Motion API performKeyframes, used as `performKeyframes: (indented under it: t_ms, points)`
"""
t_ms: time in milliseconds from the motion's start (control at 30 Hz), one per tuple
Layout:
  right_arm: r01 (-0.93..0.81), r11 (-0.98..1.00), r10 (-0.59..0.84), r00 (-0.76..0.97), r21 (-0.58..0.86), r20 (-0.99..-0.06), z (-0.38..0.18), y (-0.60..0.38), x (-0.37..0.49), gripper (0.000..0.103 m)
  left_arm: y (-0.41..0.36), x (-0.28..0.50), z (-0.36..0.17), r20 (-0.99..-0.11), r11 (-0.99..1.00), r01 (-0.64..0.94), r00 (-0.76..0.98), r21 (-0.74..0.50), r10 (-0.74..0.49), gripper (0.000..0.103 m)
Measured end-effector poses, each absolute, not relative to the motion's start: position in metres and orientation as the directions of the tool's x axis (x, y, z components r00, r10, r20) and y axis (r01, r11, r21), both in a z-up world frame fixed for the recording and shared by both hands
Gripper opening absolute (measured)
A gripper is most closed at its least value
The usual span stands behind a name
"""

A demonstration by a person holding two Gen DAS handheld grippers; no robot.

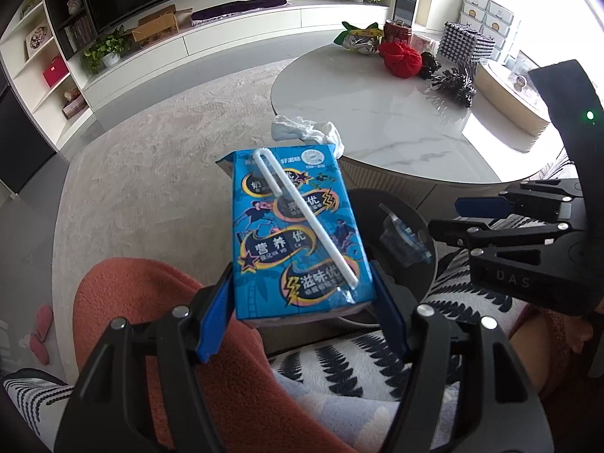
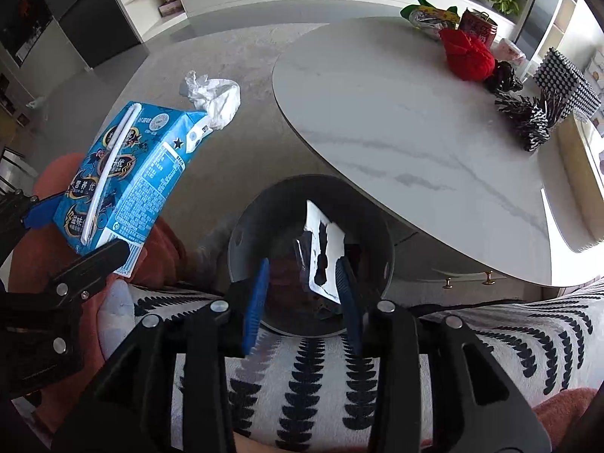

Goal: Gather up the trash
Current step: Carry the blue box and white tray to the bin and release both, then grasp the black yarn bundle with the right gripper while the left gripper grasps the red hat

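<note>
My left gripper (image 1: pixel 302 283) is shut on a blue milk carton (image 1: pixel 294 226) with a white straw taped across its face; its blue pads press the carton's two sides. The carton (image 2: pixel 124 181) and left gripper (image 2: pixel 75 226) also show at the left of the right wrist view. My right gripper (image 2: pixel 302 268) hangs open over a dark round bin (image 2: pixel 241 226). A silver and white wrapper (image 2: pixel 321 253) lies loose between and below its pads, inside the bin. From the left wrist view the right gripper (image 1: pixel 445 215) sits beside the bin (image 1: pixel 368 196).
A crumpled white tissue (image 2: pixel 215 94) lies on the carpet. The marble table (image 2: pixel 377 113) carries a green snack bag (image 2: pixel 426 17), a red can (image 2: pixel 479 24), a red crumpled bag (image 2: pixel 466 54) and a spiky black-and-white box (image 2: pixel 566 87). A person's orange-clad leg (image 1: pixel 151 302) and patterned cloth (image 2: pixel 321 377) lie below.
</note>
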State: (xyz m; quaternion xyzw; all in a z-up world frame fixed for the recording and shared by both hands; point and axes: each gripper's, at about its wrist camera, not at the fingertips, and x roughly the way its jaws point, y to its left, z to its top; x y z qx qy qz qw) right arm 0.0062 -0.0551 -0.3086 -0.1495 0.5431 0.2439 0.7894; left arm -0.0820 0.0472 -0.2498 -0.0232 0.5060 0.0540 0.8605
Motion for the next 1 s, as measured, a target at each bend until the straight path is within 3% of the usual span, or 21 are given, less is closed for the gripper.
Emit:
performKeyframes:
  t_ms: [633,1000]
  points:
    - [-0.426,0.904,0.201,0.379,0.022,-0.903,-0.273,-0.122,0.012,0.039,-0.019,-0.058,-0.269,-0.909,0.994,0.101,0.416,0.027,-0.018,0.069]
    - [-0.390,0.920,0.188,0.393,0.022,-0.900,-0.268,-0.136,0.028,0.039,-0.011,-0.031,-0.264,-0.903,0.996,0.062,0.430,0.058,0.026,0.069]
